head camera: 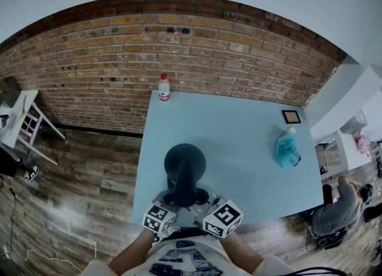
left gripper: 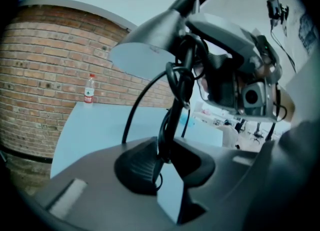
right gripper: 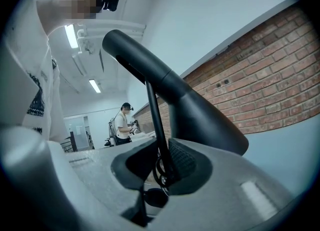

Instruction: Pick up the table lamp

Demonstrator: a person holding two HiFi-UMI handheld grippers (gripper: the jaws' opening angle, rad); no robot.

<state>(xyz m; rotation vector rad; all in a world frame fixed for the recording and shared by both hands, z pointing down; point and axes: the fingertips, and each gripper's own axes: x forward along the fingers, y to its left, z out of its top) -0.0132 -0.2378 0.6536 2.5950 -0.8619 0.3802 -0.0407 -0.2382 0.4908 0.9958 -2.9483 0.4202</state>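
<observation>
A black table lamp [head camera: 185, 162] stands near the front edge of the light blue table [head camera: 239, 119], its round shade facing up at me. Both grippers meet at its lower stem. In the left gripper view the thin stem [left gripper: 175, 120], with a cable wound around it, sits pinched between the dark pads of my left gripper [left gripper: 167, 157], and the shade [left gripper: 150, 40] hangs overhead. In the right gripper view my right gripper [right gripper: 162, 167] is shut on the same stem [right gripper: 156, 125] from the opposite side. The head view shows the left gripper [head camera: 175, 202] and right gripper [head camera: 200, 201] side by side.
A water bottle [head camera: 164, 88] stands at the table's far edge by the brick wall. A small picture frame [head camera: 291, 116] and a blue bag [head camera: 286, 149] lie at the right. A white chair [head camera: 24, 119] stands far left, and a person [head camera: 340, 209] crouches at right.
</observation>
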